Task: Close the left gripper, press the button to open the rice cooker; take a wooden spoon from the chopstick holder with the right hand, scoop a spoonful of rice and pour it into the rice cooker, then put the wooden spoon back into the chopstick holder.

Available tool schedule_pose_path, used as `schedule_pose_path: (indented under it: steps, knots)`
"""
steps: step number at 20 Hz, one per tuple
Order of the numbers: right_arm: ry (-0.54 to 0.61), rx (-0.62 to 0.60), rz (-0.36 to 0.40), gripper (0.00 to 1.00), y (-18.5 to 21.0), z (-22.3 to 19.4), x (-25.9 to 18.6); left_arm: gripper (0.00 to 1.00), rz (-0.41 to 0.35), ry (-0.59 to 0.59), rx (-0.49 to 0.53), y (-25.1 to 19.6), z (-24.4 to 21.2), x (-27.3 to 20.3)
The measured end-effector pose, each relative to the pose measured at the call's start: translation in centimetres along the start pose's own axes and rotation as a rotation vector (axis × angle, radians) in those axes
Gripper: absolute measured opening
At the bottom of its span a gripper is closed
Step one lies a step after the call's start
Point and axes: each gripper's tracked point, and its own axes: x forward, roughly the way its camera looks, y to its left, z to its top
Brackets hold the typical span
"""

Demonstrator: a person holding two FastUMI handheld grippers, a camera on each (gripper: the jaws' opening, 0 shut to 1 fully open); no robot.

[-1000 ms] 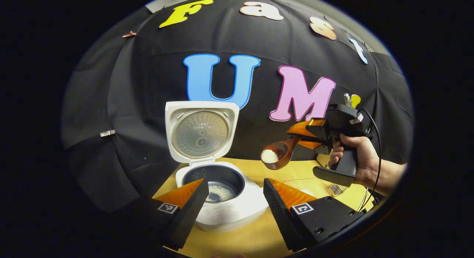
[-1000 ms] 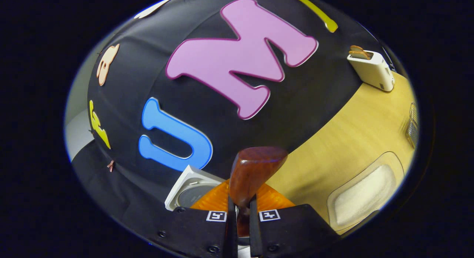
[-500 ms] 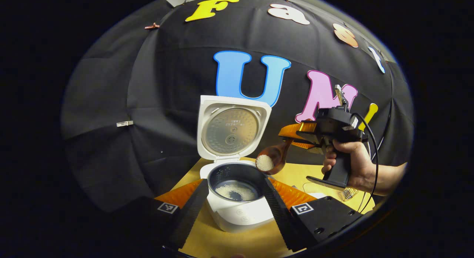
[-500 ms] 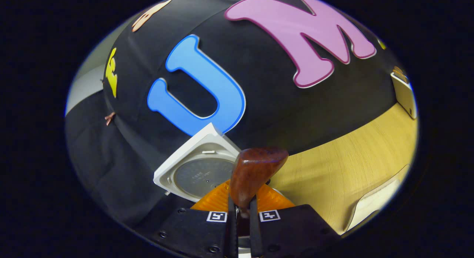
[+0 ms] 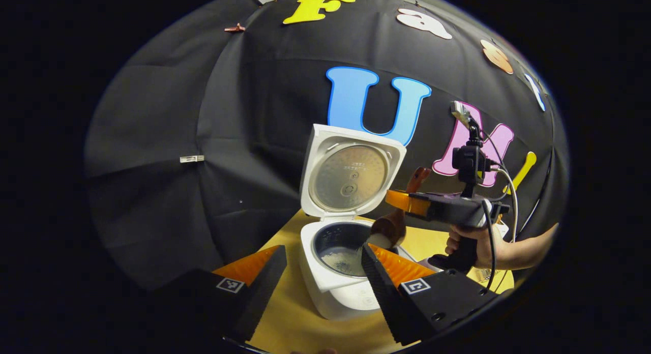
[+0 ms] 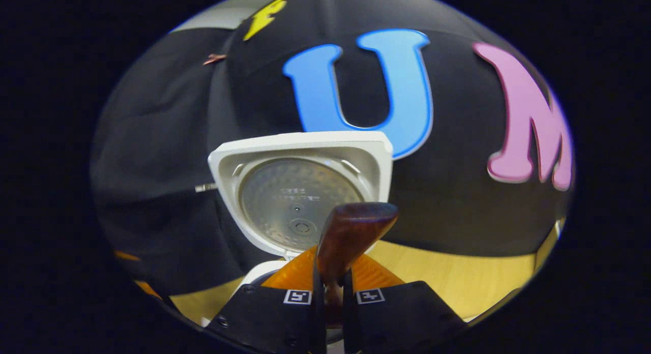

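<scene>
Left gripper view shows the rice cooker [image 5: 338, 272] on the desk [image 5: 300, 333] with its lid [image 5: 351, 173] standing open, rice in the pot, and the left claw [image 5: 320, 272] spread apart before it. The right claw [image 5: 407, 201], held by a hand [image 5: 480, 244], tips the wooden spoon [image 5: 391, 227] over the pot's rim. In the right gripper view the right claw [image 6: 330, 293] is clamped on the spoon's handle [image 6: 348, 237], facing the open lid [image 6: 300, 191].

I'm working in a staged recording booth, not a home kitchen: black cloth wall [image 5: 168, 140] pinned up with clips [image 5: 191, 159], a pale wooden table [image 5: 305, 333], one white rice cooker [image 5: 338, 272] standing as prop.
</scene>
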Motion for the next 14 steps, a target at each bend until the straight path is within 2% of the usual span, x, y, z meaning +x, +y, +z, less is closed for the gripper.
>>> schedule_pose_path:
  steps: [2,7,12,13,14]
  knots:
    - [-0.024,-0.099,0.048,0.17,1.4,0.3,-0.4,0.95,0.01,0.002,-0.032,0.5,-0.1,-0.1]
    - [-0.017,-0.182,0.088,0.17,3.2,-0.4,-0.3,0.96,0.028,-0.005,-0.064,1.4,-0.1,-0.1]
    - [0.0,-0.105,0.054,0.17,1.7,-0.3,0.1,0.96,0.037,-0.008,-0.066,1.8,0.0,-0.4]
    - [0.013,-0.076,0.048,0.17,1.3,-0.4,0.1,0.92,0.036,-0.005,-0.068,1.7,-0.3,-0.3]
    - [0.026,-0.037,0.042,0.17,0.9,-0.5,0.0,0.96,0.033,-0.005,-0.066,1.6,-0.3,-0.3]
